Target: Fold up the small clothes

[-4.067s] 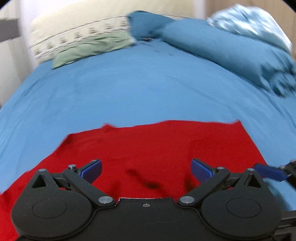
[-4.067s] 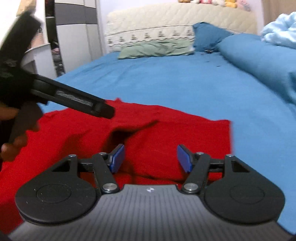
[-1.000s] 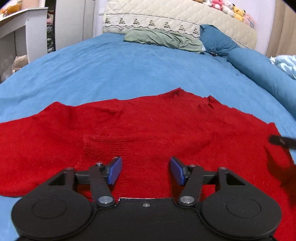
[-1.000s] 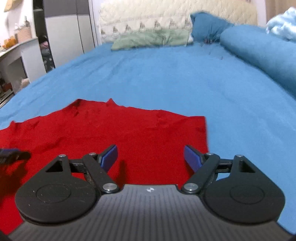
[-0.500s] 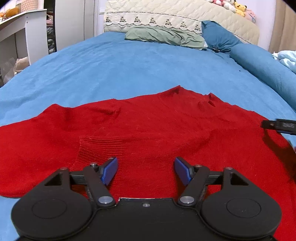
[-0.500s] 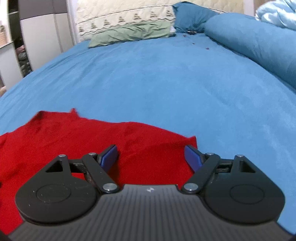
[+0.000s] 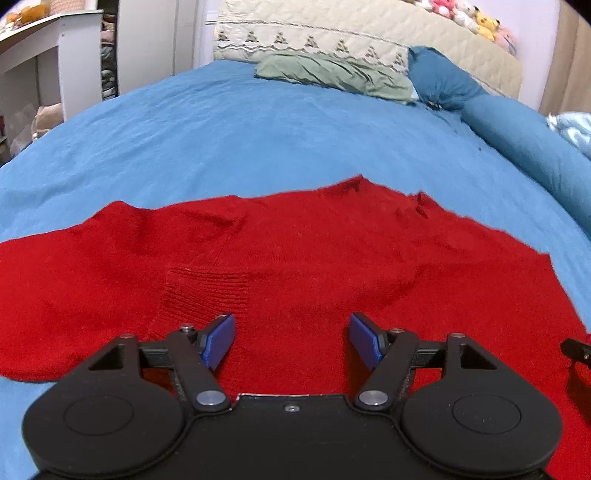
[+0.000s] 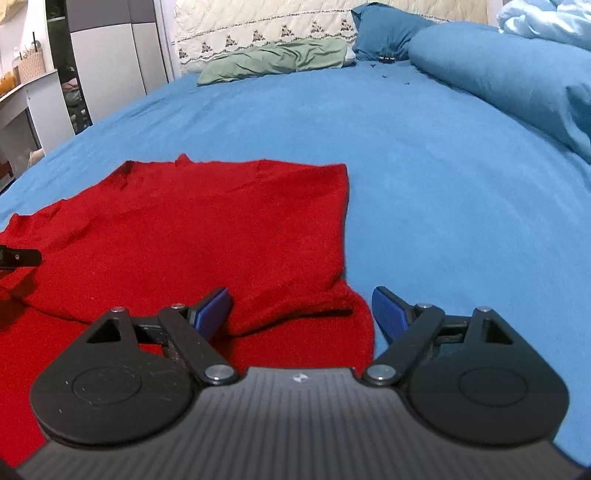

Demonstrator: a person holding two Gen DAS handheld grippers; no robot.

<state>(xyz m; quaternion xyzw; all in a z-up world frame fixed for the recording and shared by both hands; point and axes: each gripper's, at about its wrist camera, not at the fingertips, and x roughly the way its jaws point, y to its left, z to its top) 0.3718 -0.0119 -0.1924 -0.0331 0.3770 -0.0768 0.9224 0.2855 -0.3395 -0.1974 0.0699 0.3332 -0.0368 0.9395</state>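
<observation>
Both the left gripper [image 7: 291,338] and right gripper [image 8: 302,308] hover spread apart over the red sweater [image 7: 295,266] (holding nothing), so a shallow pinch could bunch the knit crooked.

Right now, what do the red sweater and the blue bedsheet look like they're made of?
Red sweater: a soft matte knit, probably wool or acrylic, with a ribbed cuff and fuzzy surface. Blue bedsheet: a smooth matte woven fabric, likely cotton, with fine wrinkles.

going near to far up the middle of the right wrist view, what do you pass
right tongs, open → red sweater → bare blue bedsheet → green pillow → cream quilted headboard
</observation>
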